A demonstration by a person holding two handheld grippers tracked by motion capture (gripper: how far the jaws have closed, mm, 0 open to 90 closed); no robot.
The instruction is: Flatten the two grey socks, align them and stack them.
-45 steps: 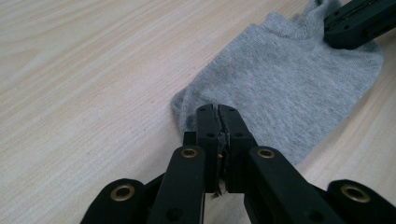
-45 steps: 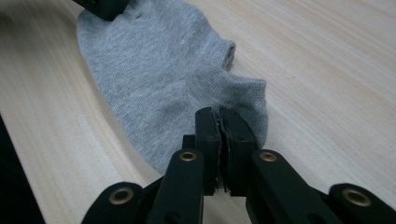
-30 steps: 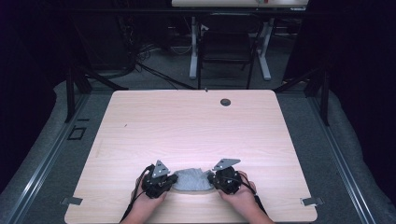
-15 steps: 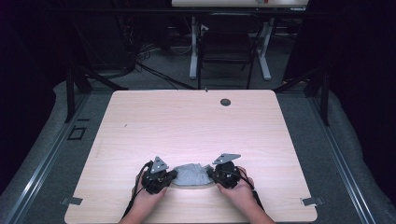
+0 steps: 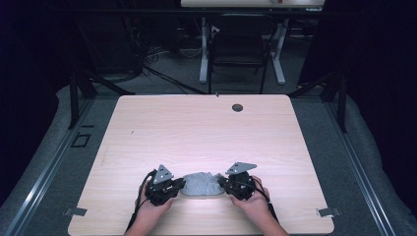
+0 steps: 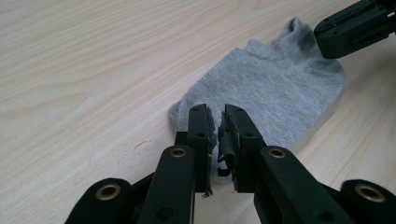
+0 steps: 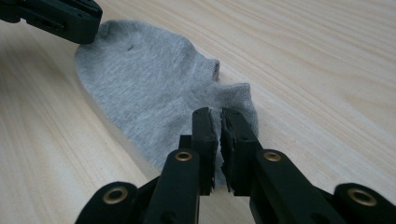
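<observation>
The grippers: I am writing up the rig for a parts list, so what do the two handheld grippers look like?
Both the left gripper and the right gripper are black, each topped by a grey three-cornered plate. Their two jaws are flat black bars joined by brass-coloured rivets, with worn, ragged black pads on the inner faces. A black cable trails from the left one toward the table edge. The forearms show no sleeves.

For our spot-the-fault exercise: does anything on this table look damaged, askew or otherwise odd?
Little stands out. The grey sock lies flat but slightly rumpled on the table between the left gripper and right gripper, whose jaws have just been opening. The black pad lining on the left gripper's fingers looks frayed and peeling.
</observation>
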